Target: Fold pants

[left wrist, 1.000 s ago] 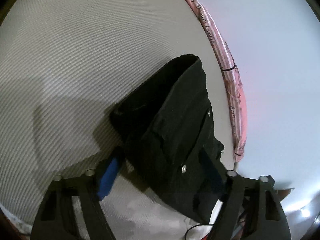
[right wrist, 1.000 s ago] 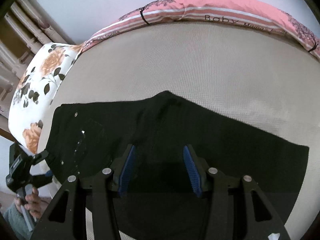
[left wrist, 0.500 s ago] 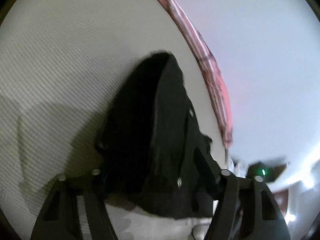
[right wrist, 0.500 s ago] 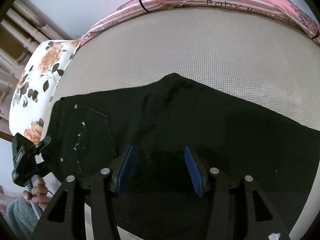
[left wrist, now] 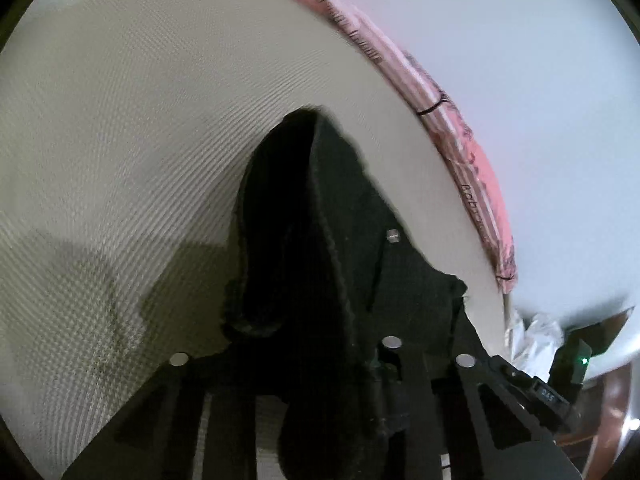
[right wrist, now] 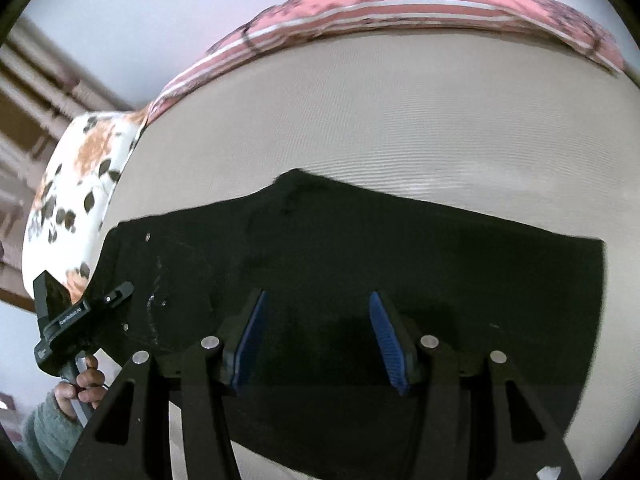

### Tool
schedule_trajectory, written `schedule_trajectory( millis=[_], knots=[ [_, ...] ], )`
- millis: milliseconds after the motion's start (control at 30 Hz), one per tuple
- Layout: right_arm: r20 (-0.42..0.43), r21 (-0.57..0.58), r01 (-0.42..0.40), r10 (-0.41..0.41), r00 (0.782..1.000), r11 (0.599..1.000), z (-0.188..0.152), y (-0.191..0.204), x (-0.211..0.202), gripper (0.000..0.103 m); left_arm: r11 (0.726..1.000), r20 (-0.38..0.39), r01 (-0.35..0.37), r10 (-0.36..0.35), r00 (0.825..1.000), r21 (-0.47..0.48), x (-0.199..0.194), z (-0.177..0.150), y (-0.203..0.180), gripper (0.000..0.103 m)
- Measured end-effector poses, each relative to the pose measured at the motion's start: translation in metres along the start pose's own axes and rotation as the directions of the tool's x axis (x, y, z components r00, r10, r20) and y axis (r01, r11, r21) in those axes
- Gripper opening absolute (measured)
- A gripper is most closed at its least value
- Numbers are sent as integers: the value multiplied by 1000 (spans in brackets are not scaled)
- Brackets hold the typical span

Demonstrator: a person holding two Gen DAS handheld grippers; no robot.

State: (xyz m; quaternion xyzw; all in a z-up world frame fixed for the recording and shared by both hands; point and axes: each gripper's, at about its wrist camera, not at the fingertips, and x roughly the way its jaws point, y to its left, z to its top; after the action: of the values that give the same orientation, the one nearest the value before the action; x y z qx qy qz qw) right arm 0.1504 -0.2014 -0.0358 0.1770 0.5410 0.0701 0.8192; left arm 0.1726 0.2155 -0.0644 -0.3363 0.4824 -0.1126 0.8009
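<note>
Lying across a beige textured bed point(right wrist: 400, 120), the black pants point(right wrist: 360, 248) are spread with the waist end toward the left of the right wrist view and the leg end toward the right, where it stops in a straight hem. The right gripper point(right wrist: 318, 332) hangs above the middle of the pants with its blue-padded fingers point(right wrist: 250, 332) wide apart and nothing between them. At the far left of that view the left gripper point(right wrist: 80, 316) meets the waist corner of the pants, with a hand point(right wrist: 82, 384) in a grey sleeve on its handle. In the left wrist view the left gripper point(left wrist: 320, 364) is buried in dark cloth: the pants point(left wrist: 320, 260) rise from between its fingers in a bunched, peaked fold with metal rivets showing, and the fabric covers the pads, so the fingers appear clamped on the waist edge, though the pads themselves are hidden. Along the far edge of the bed runs a pink striped bumper point(right wrist: 400, 4) with printed lettering, and a floral pillow point(right wrist: 76, 184) sits at the bed's left corner, just beside the waist end. A pale wall point(left wrist: 520, 80) stands behind the bumper.
</note>
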Motion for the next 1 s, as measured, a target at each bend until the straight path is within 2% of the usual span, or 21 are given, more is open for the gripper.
schedule_trajectory(
  millis=[133,200,267,300,367,400,467,600,667,700,800,867,933,1000],
  knots=[
    [45,59,14,-17,999,998,-5,-35,-31,51,993,56,31,-38,998,114,-17,-3,-58,21],
    [68,92,12,-18,998,996,-7,-53,-46,51,980,76,41,-57,996,196,-20,-9,-98,21],
    [94,128,8,-20,995,992,-12,-74,-64,51,949,68,78,-103,992,304,-17,-21,-150,21],
    [111,150,8,-25,994,989,-14,-86,-74,52,937,58,96,-122,991,336,-20,-27,-162,21],
    [136,193,5,-32,990,981,-19,-108,-89,53,896,13,155,-176,984,416,-10,-45,-206,21],
    [150,212,2,-34,988,977,-21,-119,-97,53,867,-28,188,-197,980,462,0,-58,-231,21],
    [174,253,1,-46,984,967,-27,-140,-111,53,821,-91,218,-201,975,527,22,-81,-268,21],
    [198,316,-21,-44,979,949,-41,-174,-126,54,748,-200,226,-127,972,624,81,-133,-316,21],
    [203,337,-37,-34,979,941,-47,-188,-130,54,722,-251,231,-81,965,652,107,-157,-326,21],
    [203,343,-42,-30,979,938,-49,-193,-130,54,700,-261,220,-50,964,679,117,-170,-329,21],
    [205,355,-57,-19,979,933,-53,-204,-127,55,614,-265,183,44,963,768,147,-211,-337,21],
    [207,361,-85,9,978,929,-54,-212,-124,55,572,-257,154,102,961,806,158,-233,-333,21],
    [210,375,-125,47,977,918,-54,-218,-119,55,511,-218,107,163,962,853,170,-254,-329,22],
    [218,385,-185,106,970,904,-54,-223,-113,55,421,-159,60,202,966,905,169,-275,-330,22]
  ],
)
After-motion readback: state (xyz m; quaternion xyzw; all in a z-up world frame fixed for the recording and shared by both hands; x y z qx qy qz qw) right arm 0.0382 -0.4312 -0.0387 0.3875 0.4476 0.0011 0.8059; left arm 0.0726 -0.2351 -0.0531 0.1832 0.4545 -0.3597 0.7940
